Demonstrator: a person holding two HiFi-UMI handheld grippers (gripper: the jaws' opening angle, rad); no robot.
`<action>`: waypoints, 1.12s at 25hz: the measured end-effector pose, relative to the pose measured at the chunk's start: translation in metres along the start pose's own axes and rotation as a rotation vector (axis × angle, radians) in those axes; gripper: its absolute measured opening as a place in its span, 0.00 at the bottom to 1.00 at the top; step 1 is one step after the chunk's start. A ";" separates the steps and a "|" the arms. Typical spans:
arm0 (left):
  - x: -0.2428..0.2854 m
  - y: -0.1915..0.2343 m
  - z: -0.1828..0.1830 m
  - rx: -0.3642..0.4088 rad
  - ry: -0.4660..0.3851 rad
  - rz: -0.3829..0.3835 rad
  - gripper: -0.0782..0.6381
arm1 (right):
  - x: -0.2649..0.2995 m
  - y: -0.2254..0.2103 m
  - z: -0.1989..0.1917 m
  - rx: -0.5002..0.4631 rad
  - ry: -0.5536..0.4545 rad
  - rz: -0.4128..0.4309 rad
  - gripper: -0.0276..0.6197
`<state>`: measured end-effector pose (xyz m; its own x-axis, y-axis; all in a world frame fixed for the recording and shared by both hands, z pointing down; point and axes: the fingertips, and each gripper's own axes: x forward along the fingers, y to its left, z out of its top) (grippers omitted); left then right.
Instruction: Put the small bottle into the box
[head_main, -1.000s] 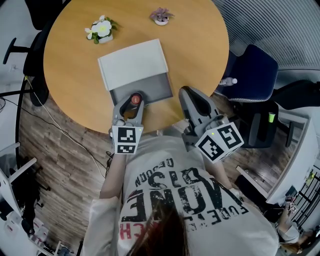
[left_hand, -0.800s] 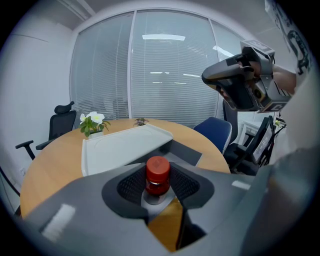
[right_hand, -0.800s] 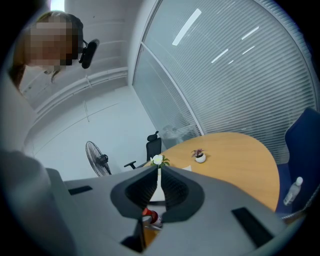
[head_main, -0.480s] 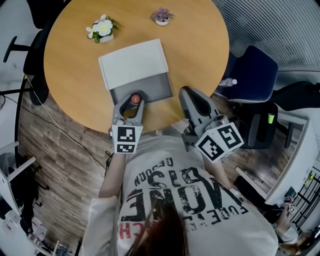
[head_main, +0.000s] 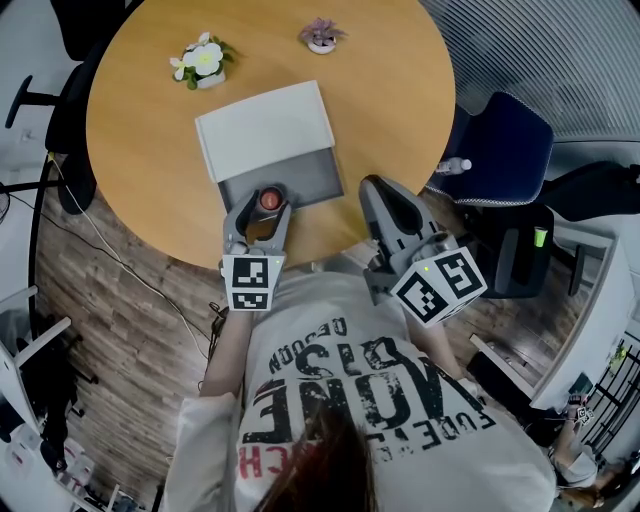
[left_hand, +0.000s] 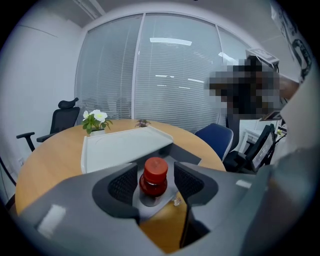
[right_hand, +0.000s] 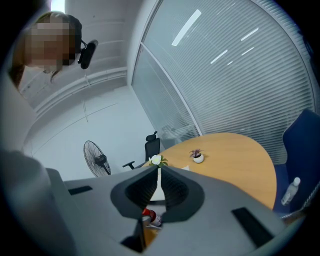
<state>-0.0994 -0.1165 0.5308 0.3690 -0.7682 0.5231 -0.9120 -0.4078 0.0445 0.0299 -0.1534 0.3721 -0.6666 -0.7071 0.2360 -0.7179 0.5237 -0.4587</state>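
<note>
The small bottle (head_main: 269, 199), amber with a red cap, stands upright in the near end of the grey box (head_main: 310, 178). The box's white lid (head_main: 265, 128) lies open behind it. My left gripper (head_main: 262, 208) straddles the bottle and its jaws are opening. In the left gripper view the bottle (left_hand: 154, 177) stands between the pads (left_hand: 124, 184) with a gap on each side. My right gripper (head_main: 380, 192) hovers at the table's near edge, right of the box, with its jaws together and nothing in them. In the right gripper view (right_hand: 159, 187) the bottle (right_hand: 148, 216) shows low down.
The box sits on a round wooden table (head_main: 400, 90). A white flower pot (head_main: 203, 62) and a small purple plant pot (head_main: 321, 35) stand at the far side. A blue chair (head_main: 505, 150) with a clear bottle (head_main: 455, 164) on it is at the right.
The left jaws look slightly wider around the bottle, which stays upright in the box. The right gripper has not moved.
</note>
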 end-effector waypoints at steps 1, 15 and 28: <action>-0.001 0.000 0.002 0.004 -0.005 -0.002 0.41 | 0.000 0.000 0.000 -0.001 0.001 -0.001 0.08; -0.006 -0.004 0.008 0.023 -0.004 -0.029 0.43 | -0.004 0.012 0.001 -0.005 -0.009 -0.005 0.08; -0.015 -0.001 0.025 0.080 -0.039 -0.069 0.42 | 0.000 0.029 -0.003 -0.009 -0.026 -0.020 0.08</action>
<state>-0.0992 -0.1169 0.5014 0.4386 -0.7549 0.4876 -0.8675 -0.4974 0.0103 0.0086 -0.1368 0.3612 -0.6465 -0.7298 0.2225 -0.7331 0.5134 -0.4461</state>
